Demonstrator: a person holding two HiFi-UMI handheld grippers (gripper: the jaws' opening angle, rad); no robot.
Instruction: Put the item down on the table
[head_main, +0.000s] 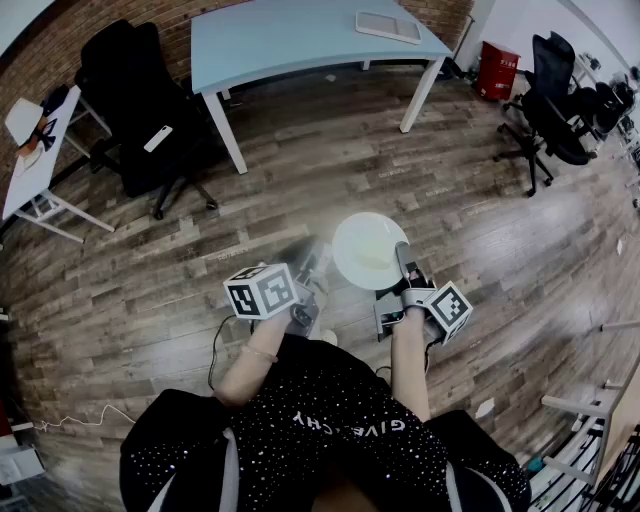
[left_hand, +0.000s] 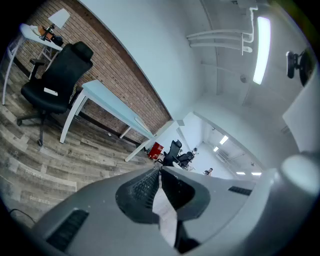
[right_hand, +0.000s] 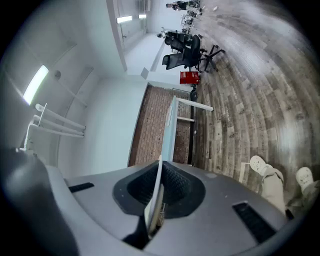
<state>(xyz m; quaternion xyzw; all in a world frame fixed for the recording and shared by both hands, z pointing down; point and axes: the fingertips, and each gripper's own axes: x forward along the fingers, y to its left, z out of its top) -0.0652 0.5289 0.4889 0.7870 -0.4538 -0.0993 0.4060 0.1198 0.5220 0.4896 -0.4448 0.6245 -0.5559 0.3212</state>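
Item: white plate (head_main: 365, 248), round and plain, carried about level over the wood floor in front of the person, well apart from the light blue table (head_main: 290, 40). Holder: right gripper (head_main: 404, 268), clamped on the plate's near rim, so the plate shows edge-on between its jaws. Left gripper (head_main: 312, 275): just beside the plate's left edge, jaws together; a pale sliver between them is too unclear to name. Handling note, as a judgement: a one-sided rim hold lets a plate tip, so keep it level on the way over. Lower it until its base rests on bare tabletop, clear of the flat white tray (head_main: 388, 26), then release. Markings: black top (head_main: 330, 430) lettered GIVENCHY, upside down from the head view; none legible on the plate.
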